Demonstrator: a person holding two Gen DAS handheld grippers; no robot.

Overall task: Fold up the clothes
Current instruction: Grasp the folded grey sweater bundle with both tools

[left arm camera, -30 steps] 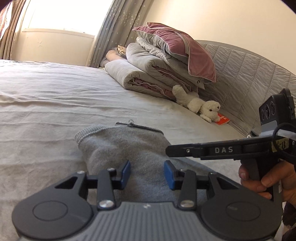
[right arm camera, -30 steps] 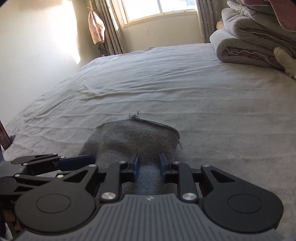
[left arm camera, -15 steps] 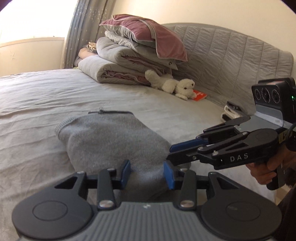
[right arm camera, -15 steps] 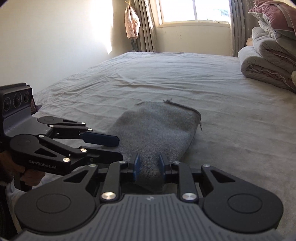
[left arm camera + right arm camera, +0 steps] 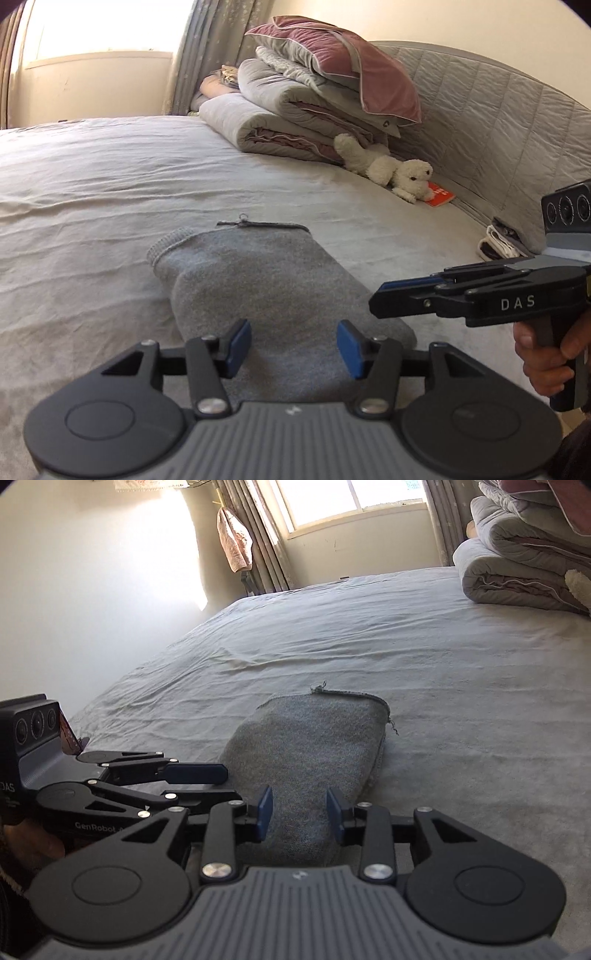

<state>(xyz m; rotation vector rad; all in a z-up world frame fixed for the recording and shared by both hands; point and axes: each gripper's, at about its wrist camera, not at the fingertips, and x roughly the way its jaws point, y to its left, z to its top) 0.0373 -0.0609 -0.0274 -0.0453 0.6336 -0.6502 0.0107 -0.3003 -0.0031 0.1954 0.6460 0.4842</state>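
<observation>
A grey knitted garment (image 5: 266, 280) lies folded into a narrow oblong on the bed sheet (image 5: 92, 192); it also shows in the right wrist view (image 5: 314, 746). My left gripper (image 5: 293, 347) is open and empty, just above the garment's near end. My right gripper (image 5: 299, 814) is open and empty, also over the near end. The right gripper shows from the side in the left wrist view (image 5: 391, 295), off the garment's right edge. The left gripper shows in the right wrist view (image 5: 207, 775), by the garment's left edge.
Rolled duvets and a pink pillow (image 5: 317, 92) are stacked at the padded headboard (image 5: 498, 122). A white plush toy (image 5: 391, 173), a red booklet (image 5: 439, 195) and a small folded pile (image 5: 502, 247) lie along it. A window (image 5: 354, 502) and curtains are at the far side.
My right gripper has opened wider and let go of the garment's near end. Both grippers have shifted slightly; the garment lies still on the bed.
</observation>
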